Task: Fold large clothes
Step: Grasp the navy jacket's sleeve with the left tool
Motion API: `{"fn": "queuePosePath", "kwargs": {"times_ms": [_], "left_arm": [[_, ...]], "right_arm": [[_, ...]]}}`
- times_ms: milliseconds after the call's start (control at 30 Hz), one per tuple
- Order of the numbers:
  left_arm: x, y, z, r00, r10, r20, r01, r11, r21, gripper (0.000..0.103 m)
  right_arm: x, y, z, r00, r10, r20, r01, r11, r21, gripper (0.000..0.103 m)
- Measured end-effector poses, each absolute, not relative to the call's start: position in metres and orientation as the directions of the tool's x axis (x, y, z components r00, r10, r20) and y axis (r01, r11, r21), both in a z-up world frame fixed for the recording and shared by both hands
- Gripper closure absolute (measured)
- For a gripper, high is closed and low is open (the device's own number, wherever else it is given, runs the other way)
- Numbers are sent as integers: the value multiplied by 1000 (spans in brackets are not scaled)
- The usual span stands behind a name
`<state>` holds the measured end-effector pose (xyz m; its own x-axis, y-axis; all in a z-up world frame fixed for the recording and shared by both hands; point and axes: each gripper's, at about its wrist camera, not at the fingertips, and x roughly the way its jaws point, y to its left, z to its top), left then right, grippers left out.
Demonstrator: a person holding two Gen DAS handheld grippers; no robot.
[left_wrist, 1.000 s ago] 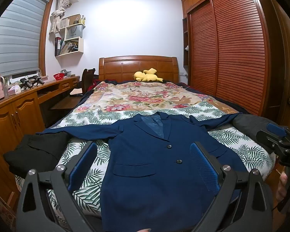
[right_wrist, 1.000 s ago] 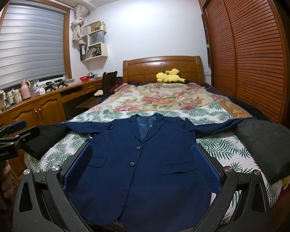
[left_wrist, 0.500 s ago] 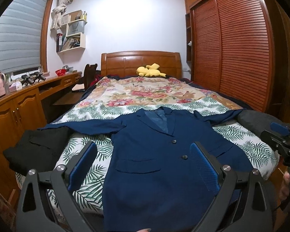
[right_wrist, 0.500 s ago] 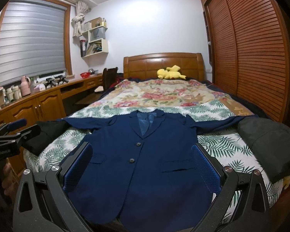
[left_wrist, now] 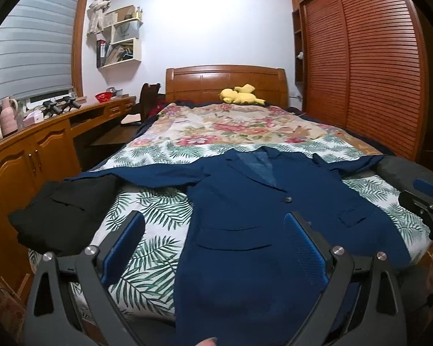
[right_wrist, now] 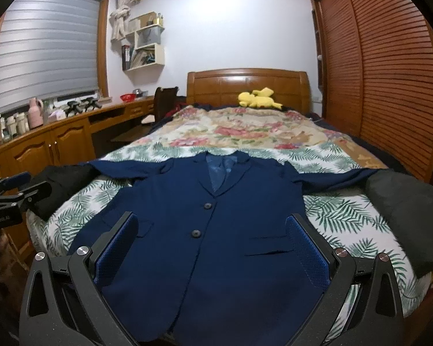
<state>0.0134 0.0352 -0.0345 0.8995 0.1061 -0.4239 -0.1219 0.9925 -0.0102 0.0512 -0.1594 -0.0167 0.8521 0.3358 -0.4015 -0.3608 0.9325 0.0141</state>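
Wall shelf (right_wrist: 145,44): books and folders in its lower compartments, small items on top (too small to name). Red bowl (right_wrist: 128,97) on the long wooden worktop (right_wrist: 72,124); contents not visible.

Bed (right_wrist: 245,132), one: floral and palm-leaf covers, yellow plush toy (right_wrist: 258,98) at the headboard.

Navy blazer (right_wrist: 205,230), one: front up at the foot of the bed, sleeves spread sideways, two buttons visible, hem over the edge.

Dark garments, two: black (left_wrist: 63,213) at the left edge, grey (right_wrist: 410,210) at the right, each over a sleeve end.

Left tongs (left_wrist: 213,239) and right tongs (right_wrist: 212,238): both released, jaws wide, above the blazer's lower part, gripping nothing.

Slatted wardrobe (right_wrist: 384,80) along the right.
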Motion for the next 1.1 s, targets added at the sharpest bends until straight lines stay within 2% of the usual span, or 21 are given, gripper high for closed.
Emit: {"fn": "queuePosePath", "kwargs": {"times_ms": [400,733,900,1100], "left_arm": [[43,75,-65,851,152,-502,-173,985,4,5],[78,112,-85,819,161,-551,-193,981,0,5],[100,125,-92,805,131,-579,-172,985,-15,5],[131,138,-97,784,80,-616,-141,989,-50,5]], "right_arm": [[118,-127,-44,808,408,-425,-424,904,62,0],[184,-82,-56,777,464,-425,-502,865,27,0],[214,-61,-64,750,499,-434,-553,833,1,0],[246,-45,-100,706,501,-500,-584,811,-12,0]]}}
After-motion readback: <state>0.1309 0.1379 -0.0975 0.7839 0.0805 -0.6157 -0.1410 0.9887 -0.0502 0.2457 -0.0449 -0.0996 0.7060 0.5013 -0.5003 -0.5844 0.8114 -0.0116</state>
